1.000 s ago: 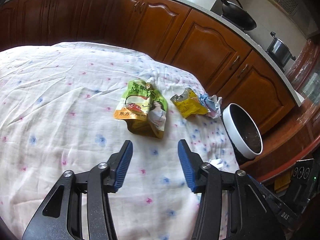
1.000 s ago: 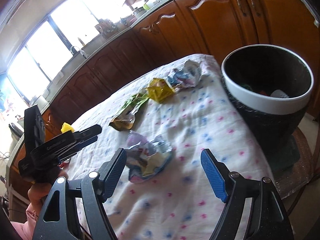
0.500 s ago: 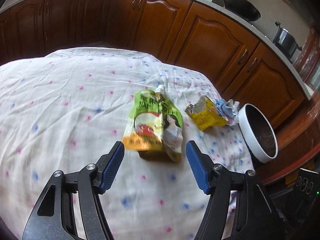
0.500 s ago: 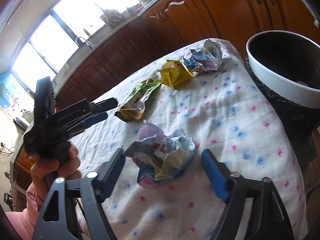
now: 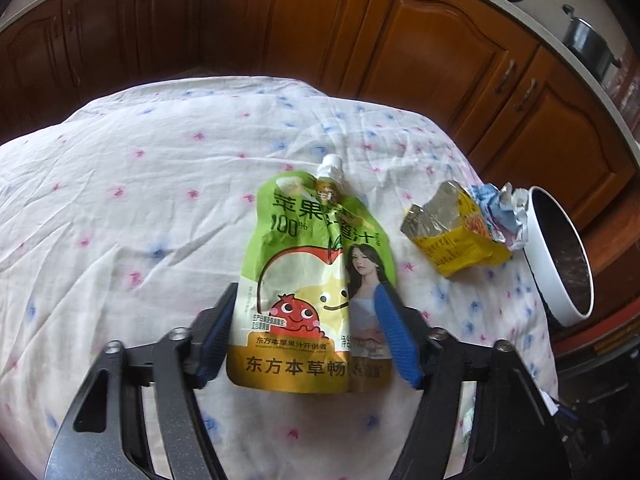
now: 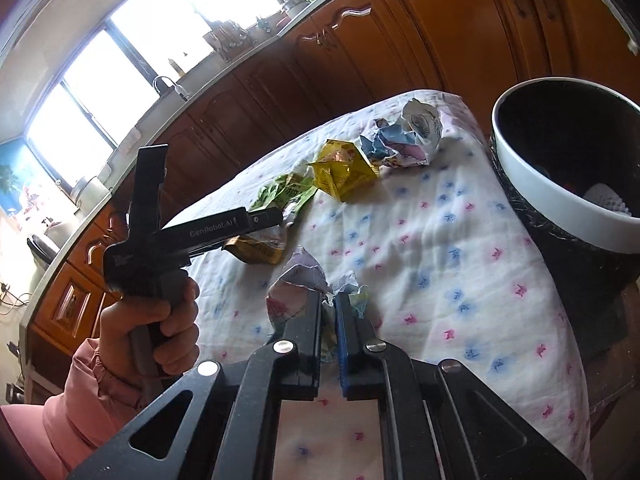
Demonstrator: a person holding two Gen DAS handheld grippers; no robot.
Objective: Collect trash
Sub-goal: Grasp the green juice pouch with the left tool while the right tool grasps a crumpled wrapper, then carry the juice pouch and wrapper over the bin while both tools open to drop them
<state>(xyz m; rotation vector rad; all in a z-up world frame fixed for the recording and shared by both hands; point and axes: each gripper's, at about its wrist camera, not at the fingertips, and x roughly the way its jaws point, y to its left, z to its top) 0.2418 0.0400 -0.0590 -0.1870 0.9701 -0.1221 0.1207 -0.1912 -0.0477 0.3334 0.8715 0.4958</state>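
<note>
A green juice pouch (image 5: 312, 280) with a white spout lies flat on the flowered cloth. My left gripper (image 5: 306, 300) is open, its blue pads straddling the pouch's lower half. The same pouch (image 6: 280, 196) shows edge-on in the right wrist view, beside the left gripper (image 6: 264, 220) held in a hand. My right gripper (image 6: 329, 304) is shut on a crumpled pastel wrapper (image 6: 300, 284), pinching it on the cloth. A yellow foil packet (image 5: 452, 236) (image 6: 344, 168) and a crumpled blue-white wrapper (image 5: 500, 212) (image 6: 404, 136) lie near the white-rimmed bin (image 5: 560, 256) (image 6: 532, 184).
The table's right edge drops off beside the bin, which holds some white trash (image 6: 604, 200). Brown cabinets (image 5: 400, 48) run close behind the table. A pot (image 5: 588, 48) sits on the counter. A pink sleeve (image 6: 80, 392) is at the lower left.
My left gripper moved forward and down so its open fingers now straddle the juice pouch. My right gripper closed on the crumpled pastel wrapper.
</note>
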